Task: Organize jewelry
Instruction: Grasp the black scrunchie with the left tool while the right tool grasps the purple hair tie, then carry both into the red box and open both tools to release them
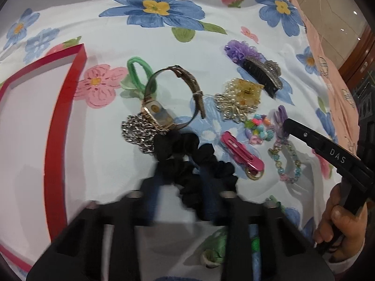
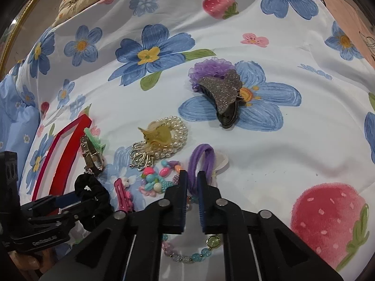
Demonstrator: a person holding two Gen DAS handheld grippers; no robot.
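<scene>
Jewelry lies on a floral sheet (image 1: pixel 112 37). My left gripper (image 1: pixel 181 182) is blurred, its fingers around a black scrunchie (image 1: pixel 187 154), which also shows in the right wrist view (image 2: pixel 93 194). A watch (image 1: pixel 161 114) and silver chain (image 1: pixel 138 131) lie just beyond. The red tray (image 1: pixel 56 140) stands at the left. My right gripper (image 2: pixel 192 182) has narrowly parted fingers around a purple hair tie (image 2: pixel 201 161), above a beaded bracelet (image 2: pixel 189 255). Whether each grips is unclear.
A pink clip (image 1: pixel 241 152), coloured beads (image 2: pixel 157 180), a pearl bracelet with amber clip (image 2: pixel 164 138), a glitter claw clip on a purple scrunchie (image 2: pixel 222 93) and a green hair tie (image 1: pixel 138 75) lie around. A peach cloth (image 1: pixel 337 89) borders the right.
</scene>
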